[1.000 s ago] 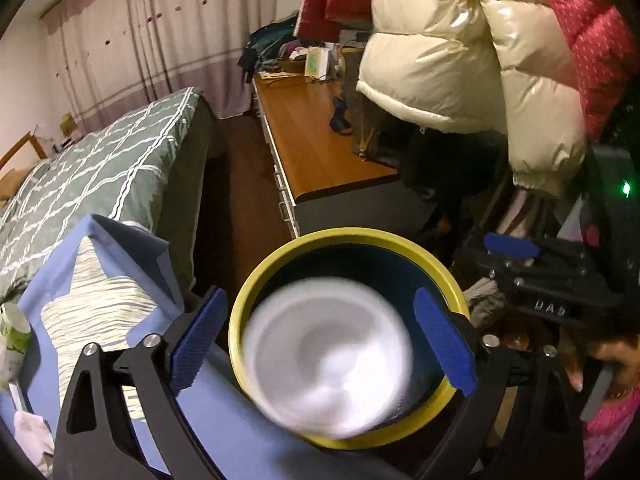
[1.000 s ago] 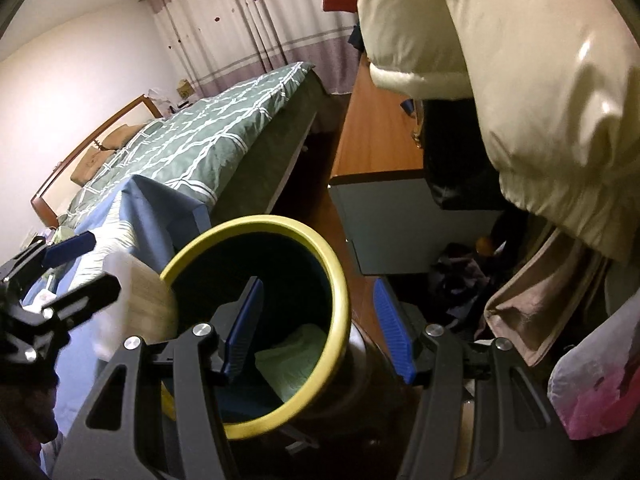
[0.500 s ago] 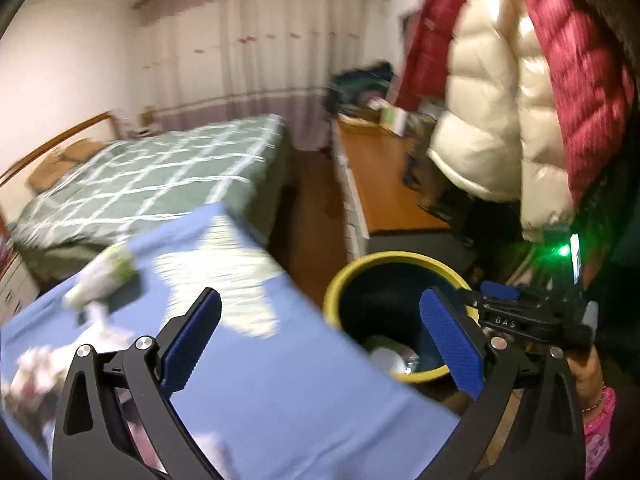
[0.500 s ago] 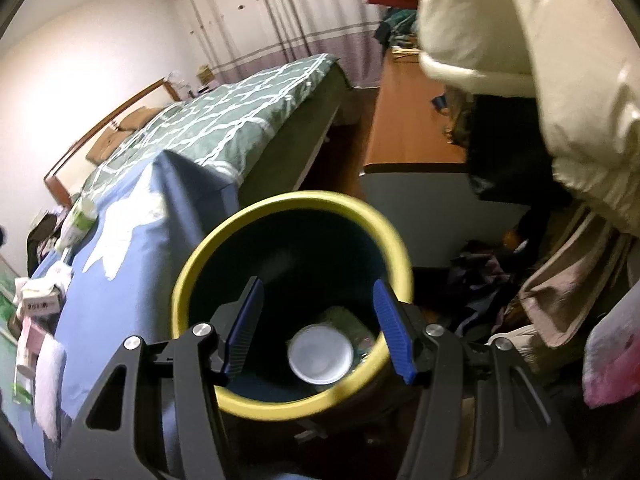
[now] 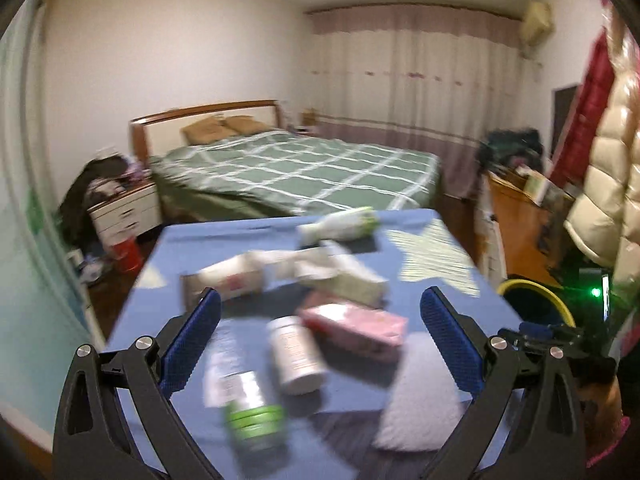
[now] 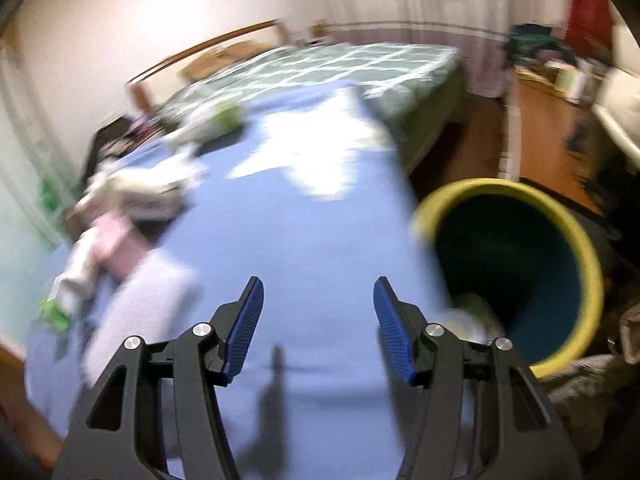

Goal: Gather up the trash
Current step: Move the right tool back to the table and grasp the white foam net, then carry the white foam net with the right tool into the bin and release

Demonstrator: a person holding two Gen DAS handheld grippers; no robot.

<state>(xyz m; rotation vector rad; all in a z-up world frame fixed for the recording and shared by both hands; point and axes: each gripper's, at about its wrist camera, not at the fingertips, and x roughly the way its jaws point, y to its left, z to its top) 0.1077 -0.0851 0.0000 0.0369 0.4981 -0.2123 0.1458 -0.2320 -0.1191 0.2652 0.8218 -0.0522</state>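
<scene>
Left gripper (image 5: 320, 316) fingers wide apart, nothing between them, over the trash pile on the blue-covered tabletop (image 5: 440, 336). Right gripper (image 6: 319, 312) fingers partly apart, empty, over bare blue cloth near the tabletop's right edge. Yellow-rimmed bin (image 6: 520, 256) sits just past that edge, lower than the surface, mouth unobstructed. Floor gap between tabletop and bed (image 5: 304, 168).

Rough count, motion blur: one white bottle with green label (image 5: 340, 226), one white pill bottle (image 5: 296, 356), one pink box (image 5: 356, 328), one green-capped item (image 5: 250, 408), one white cloth (image 5: 420, 396), about three pale boxes, edges smeared. Bin contents mostly dark, only a pale patch at bottom.
</scene>
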